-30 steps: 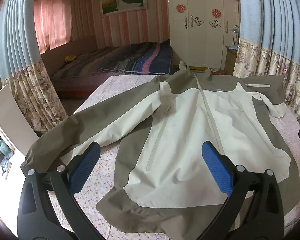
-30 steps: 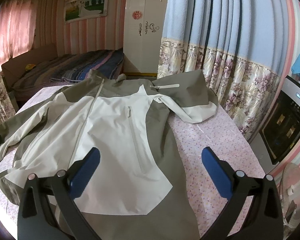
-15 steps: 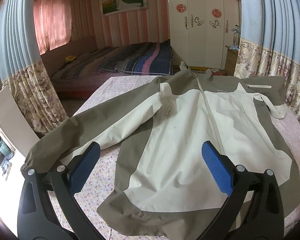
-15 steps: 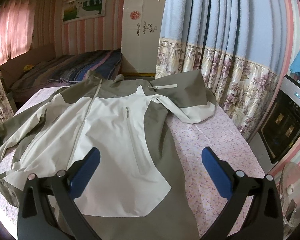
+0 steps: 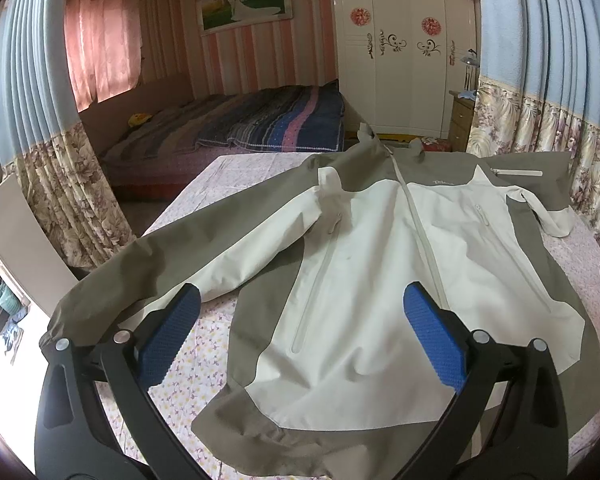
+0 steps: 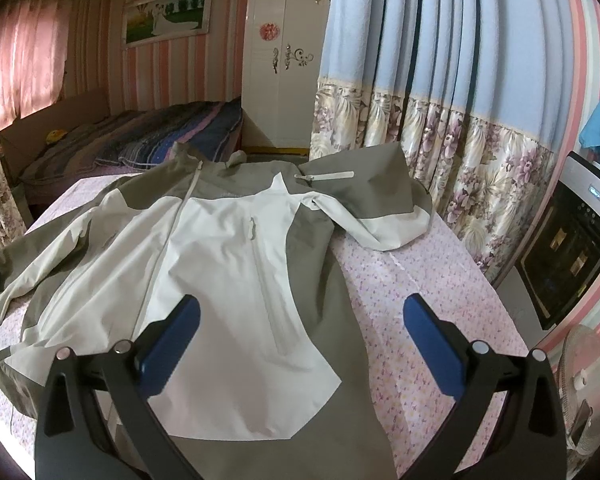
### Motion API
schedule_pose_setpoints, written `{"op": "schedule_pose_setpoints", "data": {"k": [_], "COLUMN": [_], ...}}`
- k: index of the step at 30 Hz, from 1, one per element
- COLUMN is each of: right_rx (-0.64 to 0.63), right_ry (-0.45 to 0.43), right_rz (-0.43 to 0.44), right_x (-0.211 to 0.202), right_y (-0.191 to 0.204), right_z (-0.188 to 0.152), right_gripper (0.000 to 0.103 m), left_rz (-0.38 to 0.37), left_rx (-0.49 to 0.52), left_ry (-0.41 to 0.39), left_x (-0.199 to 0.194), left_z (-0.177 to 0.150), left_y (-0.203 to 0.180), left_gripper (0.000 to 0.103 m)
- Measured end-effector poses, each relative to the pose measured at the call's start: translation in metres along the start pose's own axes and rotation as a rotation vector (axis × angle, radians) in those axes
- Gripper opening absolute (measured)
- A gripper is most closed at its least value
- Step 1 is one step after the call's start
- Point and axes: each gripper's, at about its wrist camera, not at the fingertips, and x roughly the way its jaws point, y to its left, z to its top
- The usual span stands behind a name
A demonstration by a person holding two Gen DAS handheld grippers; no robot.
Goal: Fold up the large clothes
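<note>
Over table (image 5: 204, 184) — both tools splayed

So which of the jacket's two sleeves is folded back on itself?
The sleeve by the blue curtain, doubled back at the table's edge; the other sleeve lies stretched out straight.

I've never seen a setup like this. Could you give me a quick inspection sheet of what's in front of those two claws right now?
Surface: table under a floral cloth.
Job's things: jacket spread flat, front up, zipped, unfolded; one sleeve bent back on itself.
Clutter: nothing seen.
Grippers: left gripper and right gripper open, holding nothing.
Cables: nothing seen.
Surroundings: bed, wardrobe, curtains, oven, fan.
</note>
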Motion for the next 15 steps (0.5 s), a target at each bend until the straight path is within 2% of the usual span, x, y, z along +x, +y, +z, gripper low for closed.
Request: {"op": "schedule_pose_setpoints", "data": {"k": [15], "right_rx": [-0.019], "right_ry": [-0.013], "right_rz": [0.006], "right_x": [0.008], "right_y": [0.003], "right_z": [0.007], "right_gripper": [0.101], "left_rz": [-0.004], "left_rx": [-0.013], "left_ry": [0.024], "left_x": [0.013], "left_z": [0.003], "left_y": [0.002], "left_gripper": [0.100]}}
